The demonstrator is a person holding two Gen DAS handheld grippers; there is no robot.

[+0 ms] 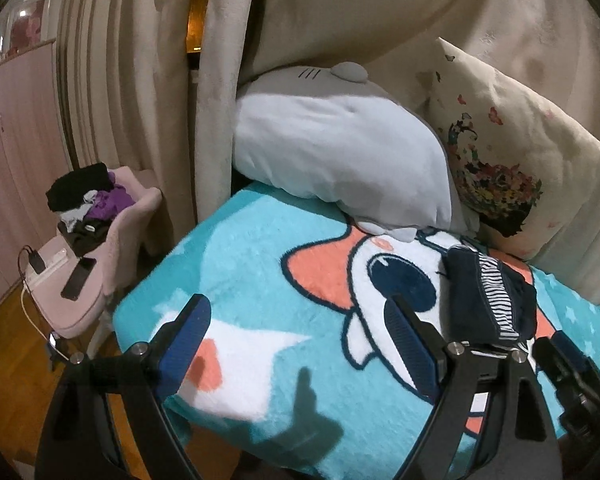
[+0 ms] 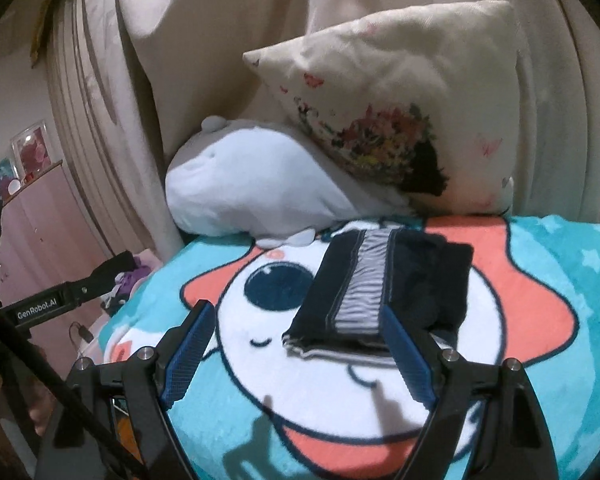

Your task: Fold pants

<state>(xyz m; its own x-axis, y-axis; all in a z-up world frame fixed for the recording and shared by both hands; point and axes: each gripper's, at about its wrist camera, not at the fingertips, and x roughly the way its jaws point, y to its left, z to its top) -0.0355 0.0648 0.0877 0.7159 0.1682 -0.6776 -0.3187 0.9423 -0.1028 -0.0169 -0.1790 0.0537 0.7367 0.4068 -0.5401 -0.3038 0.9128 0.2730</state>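
Note:
The dark navy pants (image 2: 384, 292) with a grey striped band lie folded in a compact stack on the cartoon blanket (image 2: 540, 320). In the left wrist view the pants (image 1: 488, 296) lie to the right of my left gripper. My left gripper (image 1: 296, 344) is open and empty above the blanket (image 1: 240, 248). My right gripper (image 2: 296, 356) is open and empty, just short of the stack's near edge. The right gripper also shows in the left wrist view (image 1: 568, 356) at the lower right.
A grey and white plush pillow (image 1: 340, 148) and a cream floral cushion (image 1: 512, 152) lean against beige curtains (image 1: 140, 60) behind the blanket. A pink chair (image 1: 100, 240) with clothes and phones stands left, over a wooden floor.

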